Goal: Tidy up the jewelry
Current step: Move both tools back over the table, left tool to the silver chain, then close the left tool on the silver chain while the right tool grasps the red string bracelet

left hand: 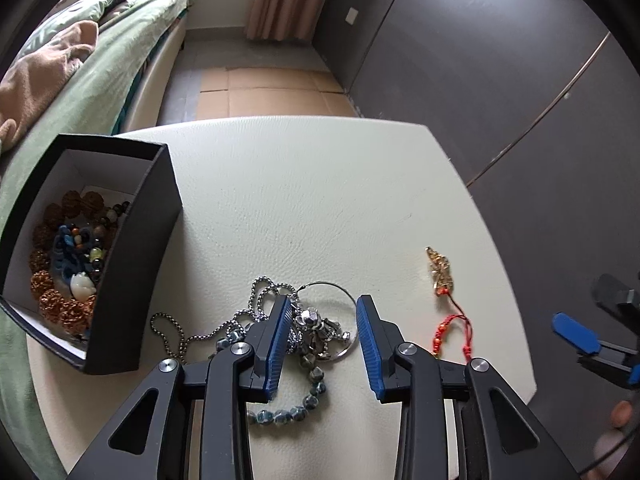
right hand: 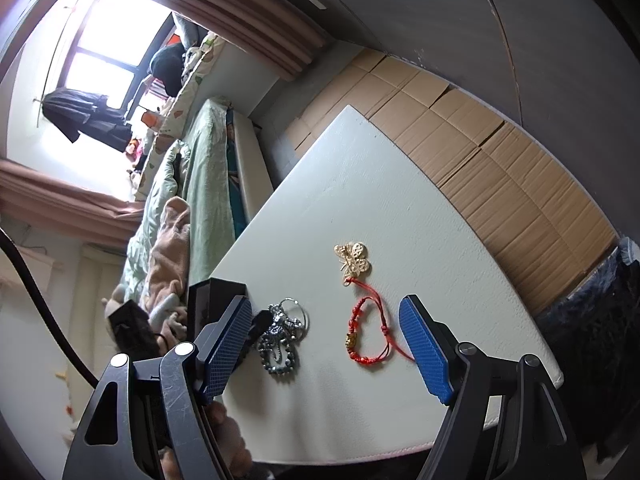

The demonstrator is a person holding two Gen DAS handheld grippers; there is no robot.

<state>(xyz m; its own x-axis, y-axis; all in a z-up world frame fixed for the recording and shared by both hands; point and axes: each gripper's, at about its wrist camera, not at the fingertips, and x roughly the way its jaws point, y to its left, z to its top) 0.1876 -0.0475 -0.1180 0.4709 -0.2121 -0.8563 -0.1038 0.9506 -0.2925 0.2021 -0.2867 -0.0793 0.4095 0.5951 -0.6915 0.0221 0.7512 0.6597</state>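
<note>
Both tongs stand with their blue-padded fingers spread wide and hold nothing. On the left, the black two-finger gripper [left hand: 322,340] is lowered over a tangled heap of silver jewelry [left hand: 316,328] on the cream leather-textured tabletop [left hand: 304,200]; its left pad touches or overlaps the heap's edge, while its right pad stands clear of a thin silver wire hoop [left hand: 332,292] that rings the far side of the heap. A silver ball chain [left hand: 224,328] trails from the heap toward the black cardboard box with a white lining [left hand: 132,264], and a string of grey-blue beads [left hand: 308,396] curls from the heap back under the gripper. The box sits to the left of the heap, near it, and already contains a ring of knobbly brown seed beads [left hand: 52,296], small dark and coloured beads and a white carved pendant [left hand: 82,285].

To the right of the heap lie a red knotted cord bracelet [right hand: 368,332] and, joined to it by red thread, a gold filigree butterfly charm [right hand: 354,260]. The right gripper [right hand: 328,344] hovers near the table's edge, the bracelet showing between its fingers.
</note>
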